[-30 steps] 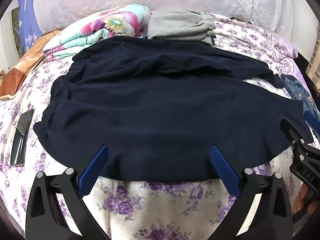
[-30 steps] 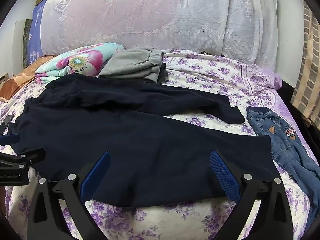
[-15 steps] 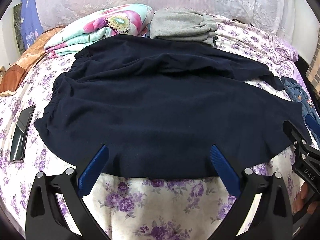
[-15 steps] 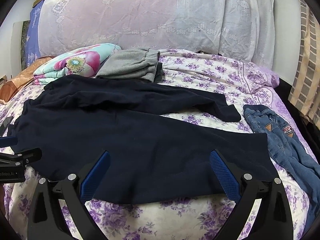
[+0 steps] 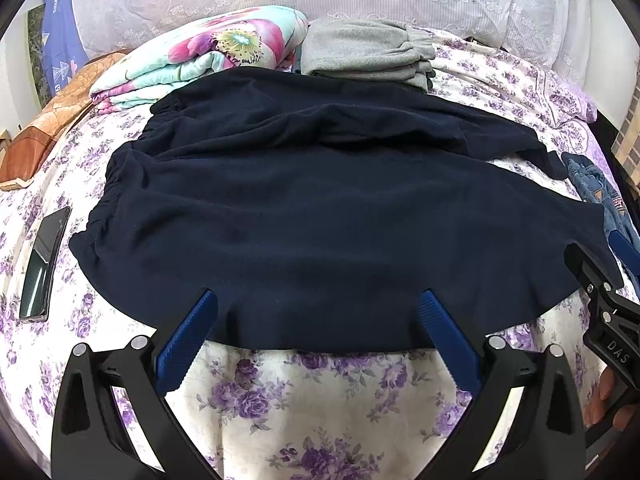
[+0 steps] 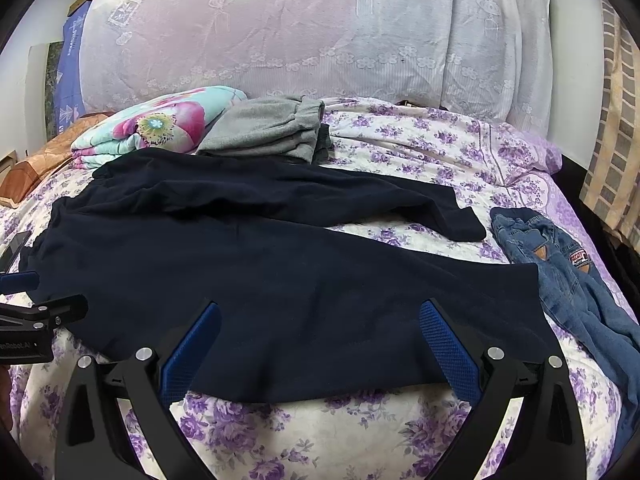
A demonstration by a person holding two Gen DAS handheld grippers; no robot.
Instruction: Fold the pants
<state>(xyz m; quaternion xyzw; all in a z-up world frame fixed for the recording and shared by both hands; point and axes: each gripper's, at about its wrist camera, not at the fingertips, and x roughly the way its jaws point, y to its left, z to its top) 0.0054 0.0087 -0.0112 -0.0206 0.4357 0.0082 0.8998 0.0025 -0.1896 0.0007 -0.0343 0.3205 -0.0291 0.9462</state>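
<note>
Left tool [image 5: 318, 322] hovers spread, empty, at the near hem of the navy pants [image 5: 320, 208] lying flat on the bed [image 5: 320, 408]. Right tool [image 6: 320, 332] likewise gapes. Folding hasn't begun, I judge; next I pinch that edge.

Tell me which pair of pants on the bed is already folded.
The grey pants, stacked neatly beside the floral blanket. The navy pants lie spread flat; the jeans are crumpled.

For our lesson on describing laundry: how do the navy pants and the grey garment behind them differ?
The navy pants lie spread open, legs splayed apart; the grey garment sits folded in a compact stack. The navy pants cover far more bed than the grey garment. Colours differ: dark navy, light grey. Both rest on the floral bedsheet.
</note>
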